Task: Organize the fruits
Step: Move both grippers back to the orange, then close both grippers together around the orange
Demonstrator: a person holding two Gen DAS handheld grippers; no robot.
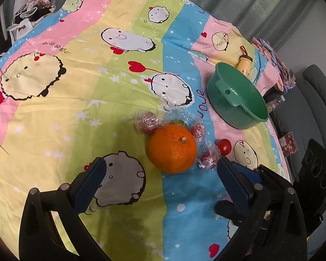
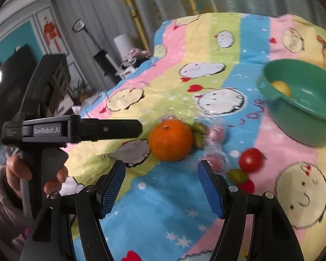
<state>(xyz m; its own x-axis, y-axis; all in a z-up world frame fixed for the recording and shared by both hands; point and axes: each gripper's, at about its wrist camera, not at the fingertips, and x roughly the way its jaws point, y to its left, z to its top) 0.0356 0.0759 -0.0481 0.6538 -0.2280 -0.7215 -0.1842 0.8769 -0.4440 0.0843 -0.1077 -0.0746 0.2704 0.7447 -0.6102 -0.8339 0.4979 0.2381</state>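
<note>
— Where's the fruit?
— The orange (image 1: 171, 149) sits on the striped cartoon bedsheet (image 1: 54, 119), just ahead of my left gripper (image 1: 160, 169), whose jaws are spread wide and empty.
— And your right?
— My right gripper (image 2: 162, 169) gapes empty too. A cherry tomato (image 2: 250, 159) lies nearby, and the green basin (image 2: 302, 117) holds a yellow fruit (image 2: 281, 87).

The right tool (image 2: 160, 169) hangs over the striped cartoon bedsheet (image 2: 163, 206), its blue pads apart with nothing between them. Just beyond them sits an orange (image 2: 170, 140), with small green fruits (image 2: 198, 130) touching its right side. A red tomato (image 2: 251, 159) lies nearer on the right. Far right, a green bowl (image 2: 304, 117) holds a yellow fruit (image 2: 281, 87). At the left, a hand (image 2: 32, 171) grips the left tool (image 2: 139, 128), seen side-on.
</note>
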